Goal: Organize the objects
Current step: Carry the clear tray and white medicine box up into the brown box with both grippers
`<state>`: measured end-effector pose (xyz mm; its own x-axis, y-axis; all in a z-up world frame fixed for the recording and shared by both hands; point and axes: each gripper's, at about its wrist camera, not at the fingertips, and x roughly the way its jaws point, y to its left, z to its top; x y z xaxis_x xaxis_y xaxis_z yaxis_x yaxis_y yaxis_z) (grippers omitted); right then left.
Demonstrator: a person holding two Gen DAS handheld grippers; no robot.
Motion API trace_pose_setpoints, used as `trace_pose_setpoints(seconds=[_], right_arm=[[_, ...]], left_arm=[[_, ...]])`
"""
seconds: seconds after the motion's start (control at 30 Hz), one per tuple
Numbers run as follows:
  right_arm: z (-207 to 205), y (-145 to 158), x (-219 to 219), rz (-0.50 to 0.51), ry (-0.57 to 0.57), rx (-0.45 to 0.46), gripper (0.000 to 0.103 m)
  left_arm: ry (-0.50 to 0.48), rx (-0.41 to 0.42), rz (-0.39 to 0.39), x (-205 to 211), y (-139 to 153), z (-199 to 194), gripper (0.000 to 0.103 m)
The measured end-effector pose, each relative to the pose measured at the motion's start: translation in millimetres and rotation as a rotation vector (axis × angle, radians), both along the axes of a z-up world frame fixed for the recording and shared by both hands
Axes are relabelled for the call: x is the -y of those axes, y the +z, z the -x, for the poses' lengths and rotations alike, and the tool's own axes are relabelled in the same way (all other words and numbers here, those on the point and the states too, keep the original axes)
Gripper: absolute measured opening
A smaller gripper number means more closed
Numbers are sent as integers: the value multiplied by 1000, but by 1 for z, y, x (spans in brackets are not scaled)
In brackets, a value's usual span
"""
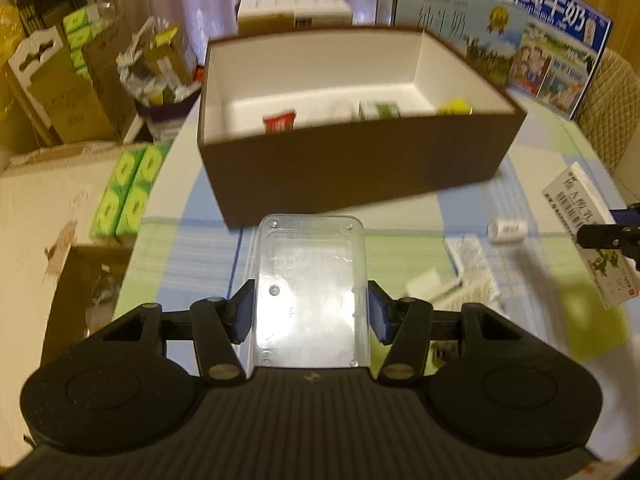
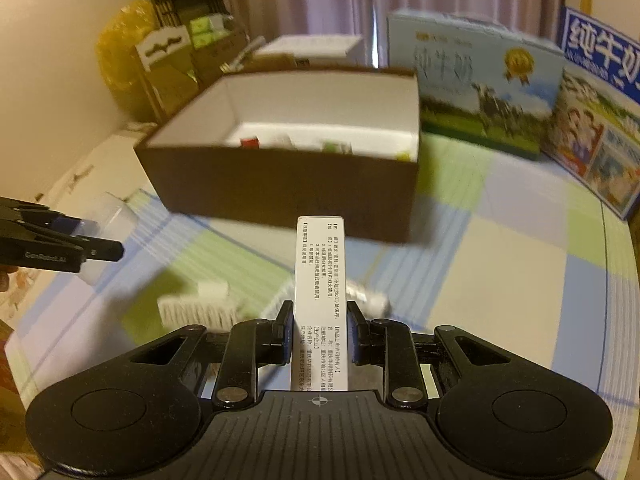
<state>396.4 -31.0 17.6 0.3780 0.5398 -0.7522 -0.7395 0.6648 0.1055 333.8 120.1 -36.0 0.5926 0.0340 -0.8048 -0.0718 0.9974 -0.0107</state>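
A: What does the left hand-held gripper (image 1: 310, 312) have?

B: Its blue pads press on both sides of a clear plastic box (image 1: 311, 292), lifted above the table (image 1: 532, 364). The clear box looks empty.

A: And the right hand-held gripper (image 2: 319, 332)?

B: It is clamped on a narrow white carton (image 2: 318, 304) printed with black text, which stands up between the jaws. From the left camera that same carton shows at the right edge, held off the table.

A: What lies just beyond them?

B: On the checked tablecloth, a small white bottle (image 1: 507, 231) on its side and some white packets (image 1: 470, 276), too blurred to count.

A: The main container?

B: One brown box (image 1: 352, 168) with a white inside, open at the top, stands on the table straight ahead of both grippers. Inside it three things can be made out: a red packet (image 1: 280, 120), a green-and-white carton (image 1: 380, 110) and something yellow (image 1: 454, 107) in the right corner. There may be more white items between them; the blur hides that.

A: Further out?

B: Two milk cartons stand behind the brown box, one pale blue (image 1: 460, 28), one dark blue (image 1: 560, 40). Off the table's left edge sit two green packs (image 1: 126, 192) on a cardboard box (image 1: 44, 216).
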Motion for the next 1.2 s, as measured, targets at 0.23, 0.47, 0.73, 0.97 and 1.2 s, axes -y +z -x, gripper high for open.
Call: trace_pose_setpoints(seconds=[0.23,0.47,0.73,0.97,1.2], right_arm=[[-27,26,-27,-79,28,24,22],[-68,51,-63,-124,54,77,22],[-124,56,-103,-153,62,89,22],[-176,32,-131,-84,59,100,22],[-218,2,-151,-16,74,98,22]], left_arm=[[-18,83,-37,-1,28,-32,52],[-44,150,-84,-3,53,-80,52],[-75,169,-97,-8,61,-146,52],[-85,123,-96,-15,45,-203,52],[-103,63,-102,-17,19,-254,52]])
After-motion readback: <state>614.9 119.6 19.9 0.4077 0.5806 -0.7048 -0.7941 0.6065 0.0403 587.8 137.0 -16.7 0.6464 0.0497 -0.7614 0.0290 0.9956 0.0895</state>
